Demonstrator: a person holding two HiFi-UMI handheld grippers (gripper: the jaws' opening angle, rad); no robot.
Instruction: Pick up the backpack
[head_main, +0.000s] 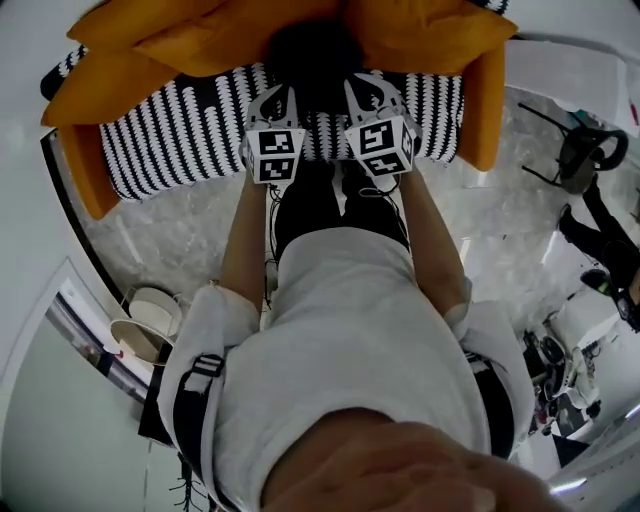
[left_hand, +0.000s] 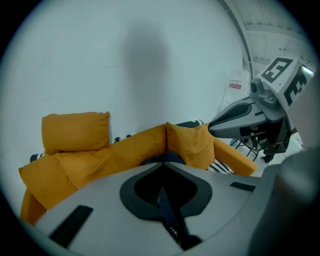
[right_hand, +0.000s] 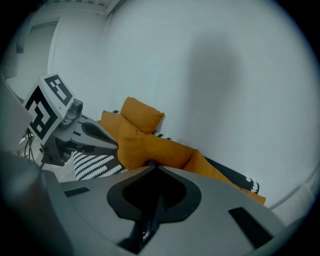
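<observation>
- Head view: backpack, a dark shape, sits at the back of the sofa, on the striped seat between the orange cushions. The left gripper and right gripper are side by side over the seat's front edge, pointing at the bag and not touching it.
- Only this view shows the bag's whole outline and both tools' gap to it. No handle or strap can be made out; the bag is too dark.
- Left gripper view: its jaws are pressed together with nothing between them. A dark blue sliver of the backpack shows just past the tips, against the cushions. The right gripper shows at the frame's right edge. This is the one view giving the bag's colour.
- Right gripper view: its jaws are also closed and empty. The cushions and the black-and-white cover lie beyond, and the left gripper shows at the left edge. The bag is nearly hidden behind the jaw tips, so this view is poor for aiming.
- Step in hand, as judged: the approach. Both pairs of jaws must part before contact. Aim for a top loop or a fold of fabric rather than the bulk, and keep the tips clear of the soft cushions crowding both sides.
</observation>
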